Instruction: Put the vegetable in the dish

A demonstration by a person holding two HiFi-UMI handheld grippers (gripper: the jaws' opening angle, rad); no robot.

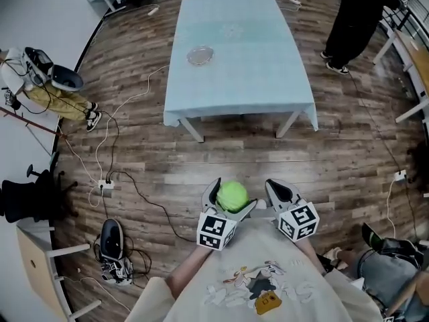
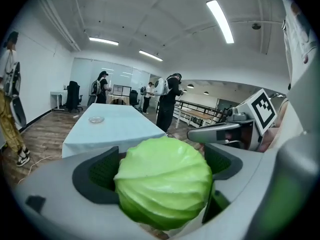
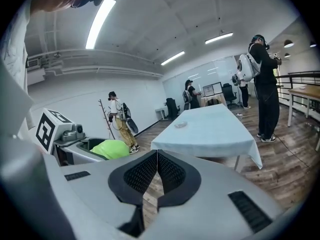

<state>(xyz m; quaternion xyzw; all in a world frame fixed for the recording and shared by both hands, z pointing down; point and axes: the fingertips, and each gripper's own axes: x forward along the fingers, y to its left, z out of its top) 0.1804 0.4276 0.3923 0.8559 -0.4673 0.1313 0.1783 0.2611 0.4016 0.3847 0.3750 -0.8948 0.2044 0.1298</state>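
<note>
Well, I have a round green cabbage (image 1: 232,196) in my left gripper (image 2: 159,169). The jaws stand very wide, one on each side of the ball, and they press on it. It hangs in the air over the wooden floor (image 1: 201,159), close to my body. My right gripper (image 3: 157,169) is just beside it. Its jaws are closed together and there is nothing between them.

The dish (image 1: 200,55) is small and shiny. It sits on the table (image 1: 255,79) with the light blue cloth, far in front of me, well apart from the cabbage.

I think the cabbage is smooth and a bit slippery, because its leaves shine. It looks firm, not squishy. I cannot tell if it is real or a toy, so I cannot say if it is heavy. It is round, so I think it could roll off if I let it go too early. It is also about as wide as my jaws can go, so the hold may be weak.

The best place to hold it is right across its fat middle, like now. I would squeeze gently and carry it slowly.
</note>
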